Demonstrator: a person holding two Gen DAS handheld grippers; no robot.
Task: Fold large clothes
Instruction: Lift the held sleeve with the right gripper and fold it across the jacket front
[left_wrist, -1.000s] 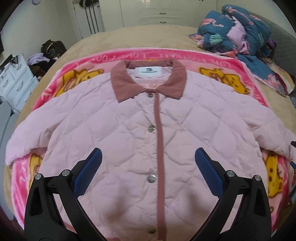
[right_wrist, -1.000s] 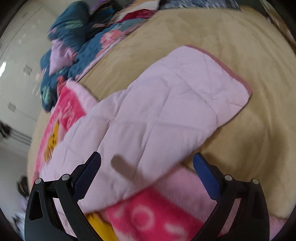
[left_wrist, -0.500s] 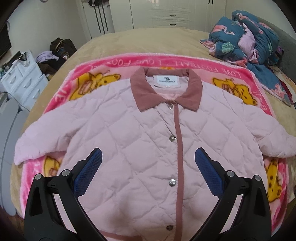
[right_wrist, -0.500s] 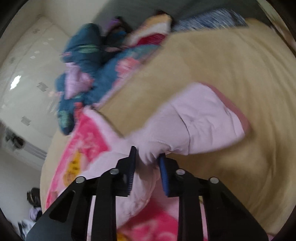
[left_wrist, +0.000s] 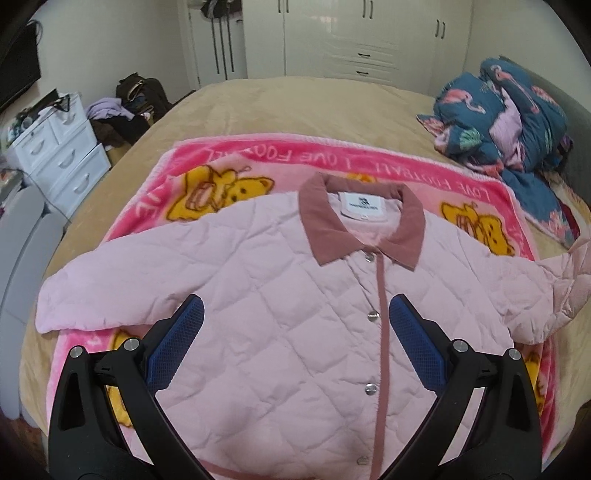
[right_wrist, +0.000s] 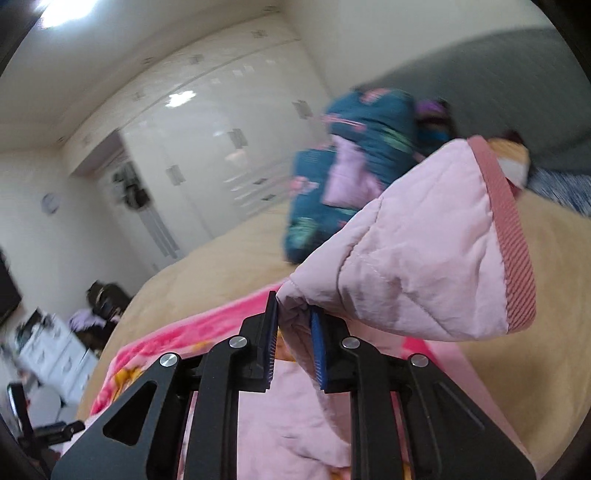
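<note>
While your left hand-held gripper (left_wrist: 295, 332) hangs released above the jacket (left_wrist: 280, 317), your right hand-held gripper (right_wrist: 293, 314) is grasping its sleeve (right_wrist: 417, 254). The sleeve is raised off the bed (right_wrist: 517, 354).

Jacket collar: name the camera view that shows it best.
Left wrist view: the collar lies flat and sharp, label showing. The right wrist view misses it, showing only the sleeve pinched in the right gripper.

left gripper (left_wrist: 295, 321) jaws wide apart, hovering over pink quilted jacket (left_wrist: 280, 317) — buttoned, collar (left_wrist: 332, 236) far side, flat on pink cartoon blanket (left_wrist: 221, 173) on bed (left_wrist: 277, 107). Right-edge sleeve (left_wrist: 569, 273) lifted — bunched.
</note>
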